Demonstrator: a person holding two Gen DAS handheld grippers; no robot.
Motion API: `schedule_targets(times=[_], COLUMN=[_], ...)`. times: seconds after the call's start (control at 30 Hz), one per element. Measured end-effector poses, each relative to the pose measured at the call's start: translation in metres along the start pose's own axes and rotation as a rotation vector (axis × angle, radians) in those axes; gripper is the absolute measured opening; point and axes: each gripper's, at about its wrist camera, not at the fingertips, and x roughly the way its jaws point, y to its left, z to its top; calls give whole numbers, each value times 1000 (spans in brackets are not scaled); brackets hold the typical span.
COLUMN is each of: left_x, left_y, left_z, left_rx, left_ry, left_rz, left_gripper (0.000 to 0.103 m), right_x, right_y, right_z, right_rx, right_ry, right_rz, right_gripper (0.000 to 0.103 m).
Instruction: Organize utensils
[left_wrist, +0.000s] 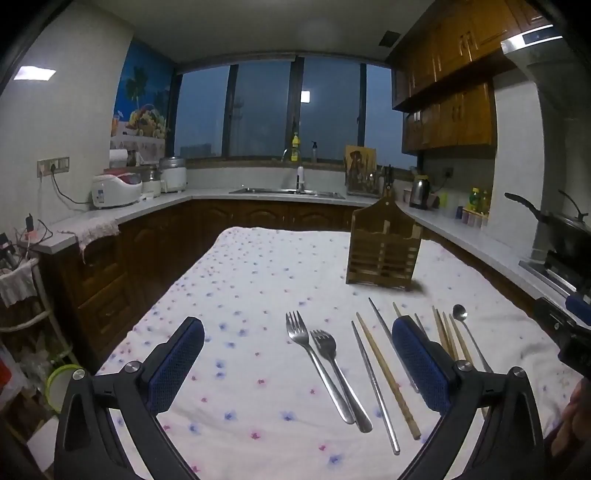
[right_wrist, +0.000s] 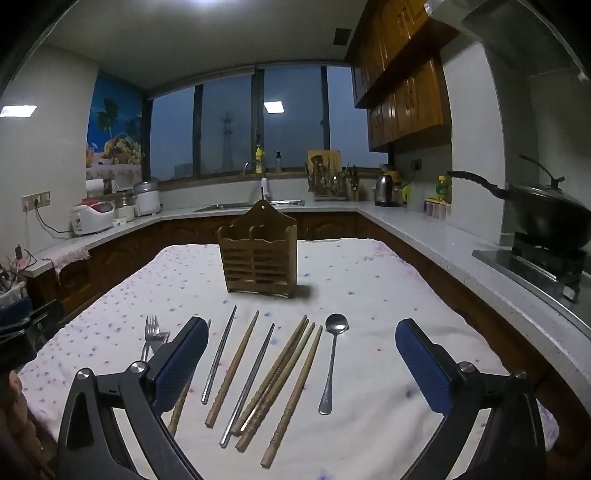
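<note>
Both grippers agape, left gripper (left_wrist: 297, 363), right gripper (right_wrist: 302, 363), above utensils, holder (right_wrist: 258, 254) beyond.

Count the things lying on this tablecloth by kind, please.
Forks: 2
Spoon: 1
Chopsticks: about 8, wooden and metal; some overlap, so the count is unsure
Holder: 1
Total: about 12

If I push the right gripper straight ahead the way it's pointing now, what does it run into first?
Probably the loose chopsticks lying on the tablecloth. The right gripper is open and tilted down over them, with the spoon alongside. The wooden holder stands farther back; depth is uncertain.
</note>
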Motion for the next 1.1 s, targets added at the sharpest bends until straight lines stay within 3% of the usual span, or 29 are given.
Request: schedule_targets(times=[1.1], left_x=[-4], left_y=[-10], left_z=[0], left_rx=[41], left_ry=[-28], left_rz=[8], left_gripper=[102], right_x=[-8], right_y=[-10], right_z=[-7], right_rx=[55], right_ry=[-52], right_rz=[41], right_gripper=[102])
